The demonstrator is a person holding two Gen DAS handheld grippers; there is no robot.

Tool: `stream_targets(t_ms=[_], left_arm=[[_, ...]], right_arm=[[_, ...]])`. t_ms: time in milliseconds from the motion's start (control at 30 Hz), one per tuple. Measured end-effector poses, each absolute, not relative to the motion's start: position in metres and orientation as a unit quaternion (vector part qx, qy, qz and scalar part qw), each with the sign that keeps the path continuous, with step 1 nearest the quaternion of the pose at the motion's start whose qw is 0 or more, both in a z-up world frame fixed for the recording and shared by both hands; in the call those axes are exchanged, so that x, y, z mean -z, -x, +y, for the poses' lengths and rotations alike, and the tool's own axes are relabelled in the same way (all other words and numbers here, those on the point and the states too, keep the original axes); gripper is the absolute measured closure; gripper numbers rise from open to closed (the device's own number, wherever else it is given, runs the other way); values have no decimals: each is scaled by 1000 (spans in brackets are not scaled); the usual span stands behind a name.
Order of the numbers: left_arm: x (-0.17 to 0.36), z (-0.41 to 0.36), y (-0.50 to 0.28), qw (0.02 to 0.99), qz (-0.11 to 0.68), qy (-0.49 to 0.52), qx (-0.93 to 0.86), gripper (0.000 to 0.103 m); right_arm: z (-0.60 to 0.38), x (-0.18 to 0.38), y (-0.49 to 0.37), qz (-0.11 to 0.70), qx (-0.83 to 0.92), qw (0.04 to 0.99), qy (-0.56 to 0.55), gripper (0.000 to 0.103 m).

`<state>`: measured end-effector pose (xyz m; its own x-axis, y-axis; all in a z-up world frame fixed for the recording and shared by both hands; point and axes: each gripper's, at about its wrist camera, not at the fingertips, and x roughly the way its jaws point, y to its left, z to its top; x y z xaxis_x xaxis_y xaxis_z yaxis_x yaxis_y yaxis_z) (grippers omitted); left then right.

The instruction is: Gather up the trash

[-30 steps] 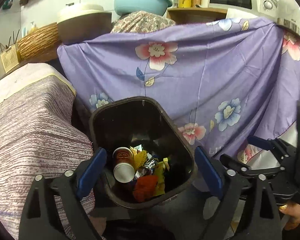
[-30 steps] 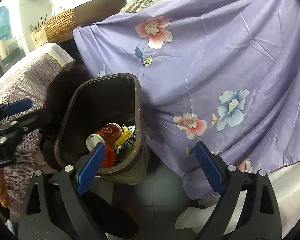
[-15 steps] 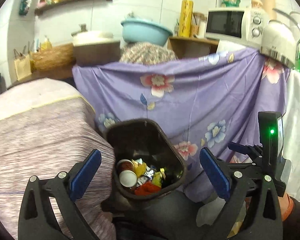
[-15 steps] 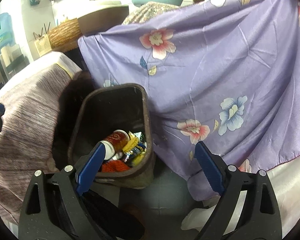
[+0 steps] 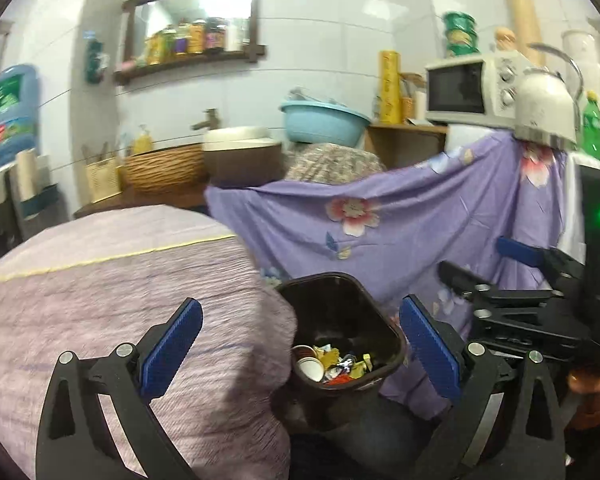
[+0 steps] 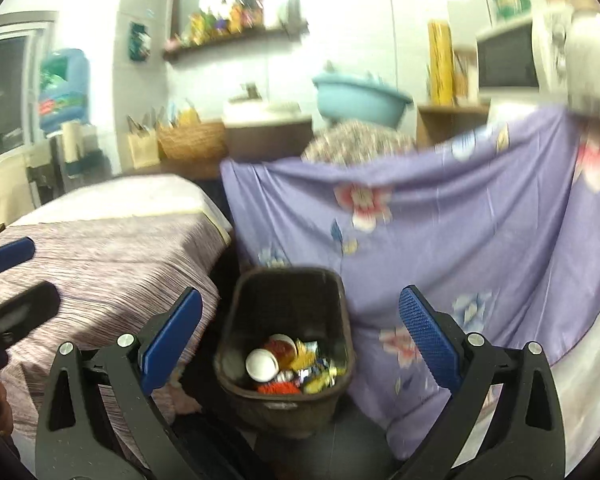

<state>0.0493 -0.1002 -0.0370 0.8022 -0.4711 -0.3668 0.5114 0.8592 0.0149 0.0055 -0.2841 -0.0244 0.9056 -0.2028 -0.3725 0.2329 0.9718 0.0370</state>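
Sitting on the dark floor, the bin [image 5: 342, 328] [image 6: 286, 344] is wedged between the striped purple cover [image 5: 112, 320] [image 6: 100, 264] on its left and the hanging floral cloth [image 5: 400, 240] [image 6: 460, 240] behind and to its right. Trash lies in its bottom: a paper cup [image 5: 310, 364] [image 6: 262, 364] on its side with the white mouth facing up, yellow and silver wrappers [image 5: 340, 360] [image 6: 316, 372] beside it, and something red [image 6: 278, 388] at the near wall. The left gripper [image 5: 300, 344] hangs above the bin with its jaws spread wide, holding and touching nothing; its blue pads [image 5: 172, 344] frame the bin's left side and the cover. The right gripper [image 6: 300, 340] [image 5: 512, 280] is likewise spread wide and empty, the bin centred between its pads [image 6: 428, 340]; from the left camera it shows to the right of the bin, against the cloth. Compared with a second ago, both grippers have drawn back and up from the bin: it now looks much smaller and lower in both views, and the wall shelf [image 5: 188, 60] [image 6: 228, 36], microwave [image 5: 464, 88] [image 6: 508, 60], kettle [image 5: 546, 108] and blue basin [image 5: 324, 120] [image 6: 360, 98] above the cloth have come into view. The trash in the bin lies as it did. The right view is blurred.
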Motion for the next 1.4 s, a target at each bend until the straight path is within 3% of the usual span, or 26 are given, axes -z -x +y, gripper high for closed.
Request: stream_targets(t_ms=[633, 1400], left_arm=[[24, -71, -9, 974, 111, -37, 194, 5], [22, -69, -2, 980, 101, -28, 168, 5]], right_arm=[[-241, -7, 71, 93, 122, 988, 2, 6], [-239, -4, 73, 96, 123, 988, 9, 6]])
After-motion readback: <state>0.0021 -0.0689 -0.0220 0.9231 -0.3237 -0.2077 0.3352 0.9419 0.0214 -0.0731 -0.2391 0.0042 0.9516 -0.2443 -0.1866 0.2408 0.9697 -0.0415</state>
